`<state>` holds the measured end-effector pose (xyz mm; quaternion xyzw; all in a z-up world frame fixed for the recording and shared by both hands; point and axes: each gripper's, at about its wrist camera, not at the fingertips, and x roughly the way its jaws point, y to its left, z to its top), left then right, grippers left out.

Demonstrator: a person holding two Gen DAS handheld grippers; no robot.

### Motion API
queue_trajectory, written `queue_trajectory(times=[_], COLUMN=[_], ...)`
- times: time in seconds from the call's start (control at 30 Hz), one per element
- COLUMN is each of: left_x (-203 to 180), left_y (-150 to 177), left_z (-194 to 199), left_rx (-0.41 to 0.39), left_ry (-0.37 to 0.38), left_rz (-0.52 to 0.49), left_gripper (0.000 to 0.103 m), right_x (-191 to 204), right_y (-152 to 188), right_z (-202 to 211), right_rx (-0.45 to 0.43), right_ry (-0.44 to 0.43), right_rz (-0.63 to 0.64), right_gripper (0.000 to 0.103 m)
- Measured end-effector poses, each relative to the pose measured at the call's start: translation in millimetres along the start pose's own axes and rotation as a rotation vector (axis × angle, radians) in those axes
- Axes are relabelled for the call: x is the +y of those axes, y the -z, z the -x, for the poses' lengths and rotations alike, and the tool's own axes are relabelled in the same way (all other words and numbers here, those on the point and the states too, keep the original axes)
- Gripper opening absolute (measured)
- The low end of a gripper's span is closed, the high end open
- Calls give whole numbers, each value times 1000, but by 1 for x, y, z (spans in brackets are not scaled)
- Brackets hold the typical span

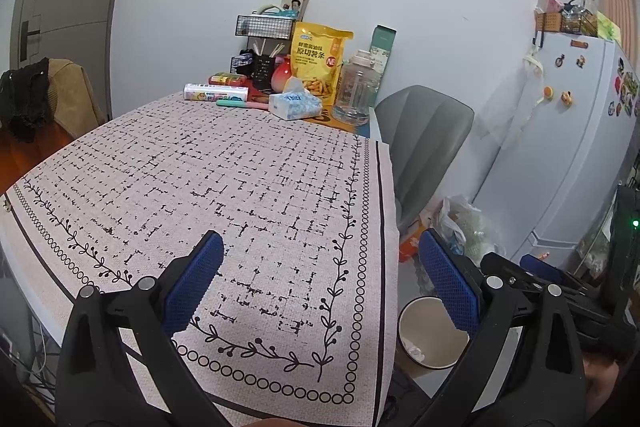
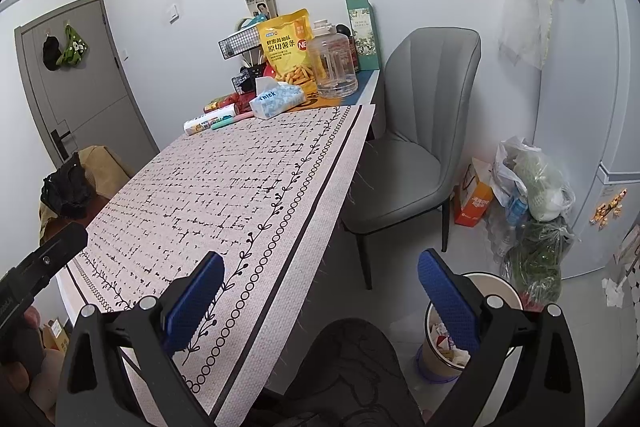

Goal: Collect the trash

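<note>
My left gripper (image 1: 320,239) is open and holds nothing. It hovers over the near right part of the patterned tablecloth (image 1: 240,179). My right gripper (image 2: 320,259) is also open and empty, above the cloth's right edge and the floor. A cream trash bin (image 1: 436,323) stands on the floor by the table's near right corner. In the right wrist view the bin (image 2: 504,289) sits partly behind my right finger, with crumpled paper scraps (image 2: 440,333) inside. I see no loose trash on the cloth (image 2: 224,187).
At the table's far end stand a tissue pack (image 1: 295,103), a yellow snack bag (image 1: 318,61), a clear water jug (image 1: 356,91) and wire baskets (image 1: 264,27). A grey chair (image 2: 416,131), plastic bags (image 2: 532,183) and a fridge (image 1: 572,147) are to the right.
</note>
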<state>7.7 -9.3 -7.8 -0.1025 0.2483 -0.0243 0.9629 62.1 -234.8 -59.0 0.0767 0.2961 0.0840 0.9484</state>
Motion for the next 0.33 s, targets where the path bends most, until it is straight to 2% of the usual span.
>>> queue_trajectory(times=[0.33], left_x=[1], left_y=[0], left_z=[-4], left_rx=[15], left_ry=[18], left_rz=[9], left_gripper=[97], right_x=[2], right_y=[2], right_z=[-2], right_rx=[5], right_ry=[-1], right_rz=[7], right_gripper=[95])
